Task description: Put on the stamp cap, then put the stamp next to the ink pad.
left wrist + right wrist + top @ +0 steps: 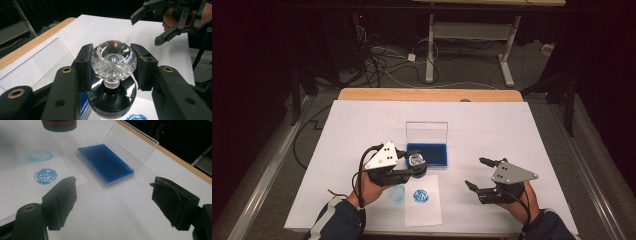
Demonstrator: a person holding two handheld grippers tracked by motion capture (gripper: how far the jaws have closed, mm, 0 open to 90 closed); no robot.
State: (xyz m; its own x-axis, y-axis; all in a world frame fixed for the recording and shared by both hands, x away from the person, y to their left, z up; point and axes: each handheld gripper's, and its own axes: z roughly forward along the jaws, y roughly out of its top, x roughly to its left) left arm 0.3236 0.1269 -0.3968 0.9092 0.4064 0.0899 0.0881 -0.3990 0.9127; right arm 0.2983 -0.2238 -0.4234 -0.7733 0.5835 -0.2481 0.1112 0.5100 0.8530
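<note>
A stamp with a faceted crystal knob [113, 61] and a round black base [112, 100] hangs in my left gripper [413, 169], which is shut on the knob just above the near edge of the blue ink pad [428, 154]. The pad's clear lid [427, 131] stands upright behind it. A white sheet [424, 212] near the table's front edge carries a crisp blue round imprint [420, 196]. My right gripper [474, 172] hovers open to the right of the sheet, nothing between its jaws; its view shows the ink pad [106, 162] and the imprint [45, 175] ahead.
A fainter blue smudge [397, 193] marks the white table cover [492, 125] left of the sheet. The wooden table edge [427, 94] runs along the back. Beyond it are cables and a desk frame [472, 35] on the floor.
</note>
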